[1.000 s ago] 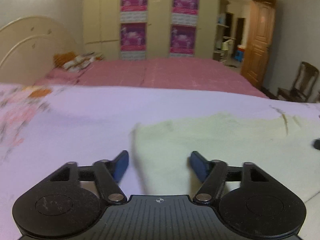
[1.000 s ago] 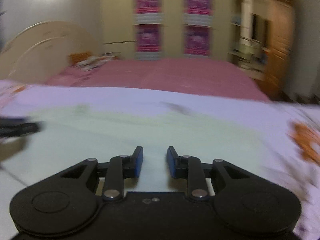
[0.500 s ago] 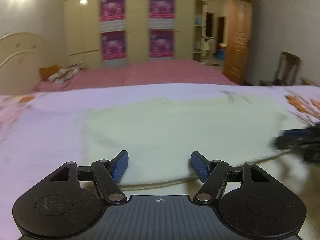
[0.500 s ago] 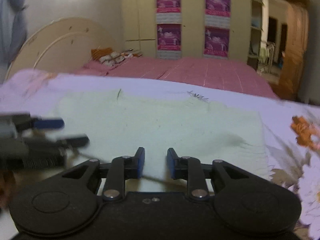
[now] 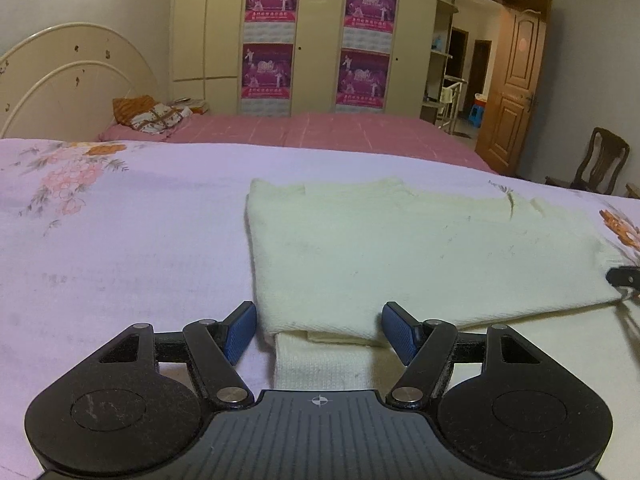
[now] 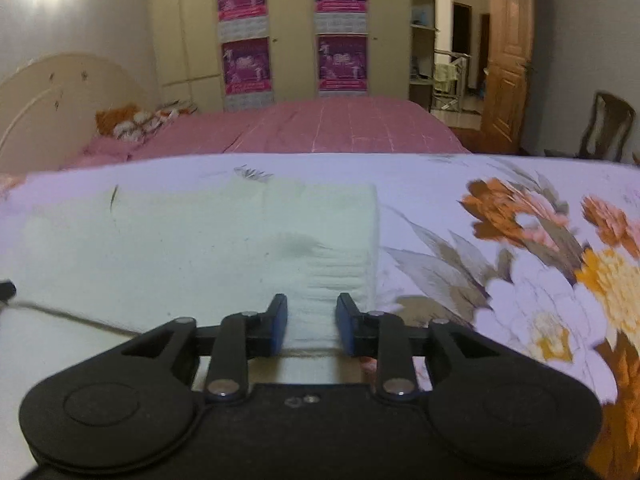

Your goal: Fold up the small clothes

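- Left gripper [image 5: 319, 333]: jaws apart, empty, straddling the near left corner of the pale garment [image 5: 400, 248] spread on the floral sheet [image 5: 120, 240].
- Right gripper [image 6: 311, 324]: jaws closing, the garment's near right edge between them, not visibly pinched.
- Advice: seat both corners deep, then lift evenly.
- Left view alone shows the folded underlayer; right view, the side hem.

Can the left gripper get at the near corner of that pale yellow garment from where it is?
Probably yes: the left gripper has its jaws wide apart astride the pale yellow garment corner, with nothing lying between.
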`<state>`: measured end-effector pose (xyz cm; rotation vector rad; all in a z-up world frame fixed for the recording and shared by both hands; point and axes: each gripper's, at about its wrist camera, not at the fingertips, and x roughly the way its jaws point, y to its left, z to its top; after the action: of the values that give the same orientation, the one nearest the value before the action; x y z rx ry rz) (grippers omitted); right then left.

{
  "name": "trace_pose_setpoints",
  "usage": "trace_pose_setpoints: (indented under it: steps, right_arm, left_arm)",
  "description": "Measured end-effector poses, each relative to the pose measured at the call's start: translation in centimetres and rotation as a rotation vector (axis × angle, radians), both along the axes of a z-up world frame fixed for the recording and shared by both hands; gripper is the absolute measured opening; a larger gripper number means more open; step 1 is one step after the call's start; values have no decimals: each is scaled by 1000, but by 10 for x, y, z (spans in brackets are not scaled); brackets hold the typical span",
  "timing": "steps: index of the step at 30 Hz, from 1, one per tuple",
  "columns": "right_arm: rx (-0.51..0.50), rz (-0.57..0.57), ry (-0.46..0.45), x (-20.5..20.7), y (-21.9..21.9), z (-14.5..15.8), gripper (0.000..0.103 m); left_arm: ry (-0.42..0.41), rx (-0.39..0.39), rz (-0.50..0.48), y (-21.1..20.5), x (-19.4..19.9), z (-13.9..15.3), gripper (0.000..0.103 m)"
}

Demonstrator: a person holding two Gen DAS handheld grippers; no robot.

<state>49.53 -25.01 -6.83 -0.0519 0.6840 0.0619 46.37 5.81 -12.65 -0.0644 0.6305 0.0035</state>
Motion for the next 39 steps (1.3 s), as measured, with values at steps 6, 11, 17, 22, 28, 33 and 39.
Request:
trace_pose_setpoints:
  steps: [6, 11, 17, 22, 28, 33, 39]
  right_arm:
    - [-70, -9, 6, 18, 4, -5, 16]
    - [-10, -5, 18, -13, -9, 11, 33]
    - [77, 28, 79, -90, -35, 13, 34]
    - [157, 6, 105, -158, -54, 19, 34]
    - [238, 9, 129, -228, -66, 27, 34]
    - [307, 2, 148, -266, -77, 29, 35]
    - [439, -27, 196, -304, -96, 19, 36]
  left_arm:
    - [20, -2, 16, -1, -1, 3, 79]
    - [61, 44, 6, 0, -21, 9, 79]
    - [85, 43, 12, 3, -99, 12, 79]
    - [116, 56, 5, -1, -169, 15, 79]
    - [149, 57, -14, -3, -241, 22, 78]
    - [171, -28, -12, 3, -279, 25, 78]
    - [186, -189, -24, 16, -314, 23, 66]
